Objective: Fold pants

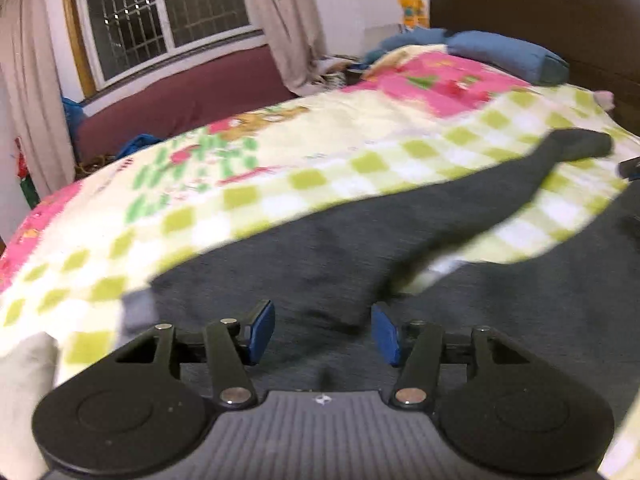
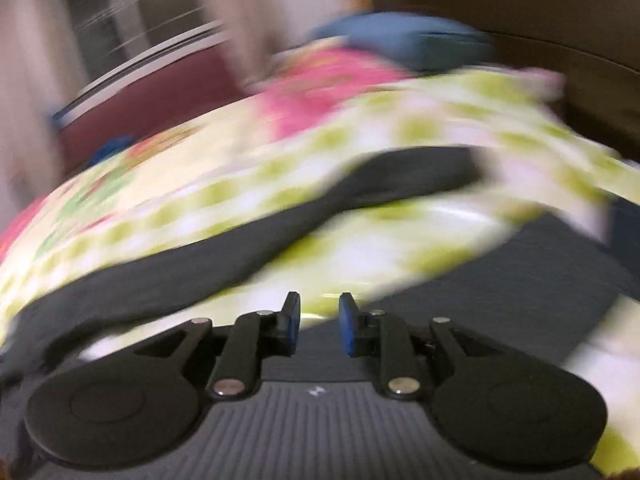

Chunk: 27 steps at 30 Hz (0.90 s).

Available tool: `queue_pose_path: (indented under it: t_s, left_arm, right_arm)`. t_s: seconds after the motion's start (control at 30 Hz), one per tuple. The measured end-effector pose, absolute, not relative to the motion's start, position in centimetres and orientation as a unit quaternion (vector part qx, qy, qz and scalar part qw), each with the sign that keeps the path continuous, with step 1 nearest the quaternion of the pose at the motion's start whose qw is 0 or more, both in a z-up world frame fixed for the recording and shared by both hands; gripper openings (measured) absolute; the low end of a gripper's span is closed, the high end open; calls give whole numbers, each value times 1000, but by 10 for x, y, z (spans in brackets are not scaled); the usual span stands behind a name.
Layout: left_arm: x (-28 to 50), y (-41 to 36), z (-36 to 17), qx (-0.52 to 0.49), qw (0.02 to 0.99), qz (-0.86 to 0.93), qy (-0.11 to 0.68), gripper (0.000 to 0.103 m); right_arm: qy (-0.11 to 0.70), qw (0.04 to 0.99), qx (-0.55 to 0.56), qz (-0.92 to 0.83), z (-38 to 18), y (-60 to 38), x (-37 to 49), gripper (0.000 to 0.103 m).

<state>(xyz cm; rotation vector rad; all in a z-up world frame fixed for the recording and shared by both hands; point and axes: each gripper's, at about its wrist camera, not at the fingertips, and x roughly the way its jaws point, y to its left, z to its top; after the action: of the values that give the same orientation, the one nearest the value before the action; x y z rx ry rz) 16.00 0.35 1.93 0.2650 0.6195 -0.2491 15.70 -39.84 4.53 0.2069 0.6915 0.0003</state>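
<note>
Window (image 1: 160, 20) sharp from left wrist only

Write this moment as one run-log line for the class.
task: fold pants | pants: dark, spread on checked blanket | left gripper: open, empty, above pants | right gripper: open, empty | right view: blurred

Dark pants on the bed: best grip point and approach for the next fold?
Probably the cuff end of the far leg of the pants: it lies flat and narrow on the checked blanket, edges exposed. Come from above, jaws across its width. Both left gripper and right gripper are open, empty.
</note>
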Motion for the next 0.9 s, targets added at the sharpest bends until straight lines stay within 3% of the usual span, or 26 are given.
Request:
queue_pose_path:
  t_s: [0.2,0.4,0.63,0.7,0.9]
  left_arm:
    - [233,66,23,145,931,-117,313,74]
    - [304,107,3,153,908,-129,368,78]
    - [348,132,-12,131,879,-174,425,80]
    - [361,133,-22,128,863,-187,452,80]
    - [371,141,-36,131,847,-205,472,81]
  right_arm:
    - [383,903,-56,189,32,-277,284,33]
    - [423,854,-130,274,9,-205,386,40]
    - [472,789,-205,335,-14,-160,420,48]
    - [480,776,-221,343,-22,-153,428,55]
    - [499,763,-213,351,-31,-155,436,55]
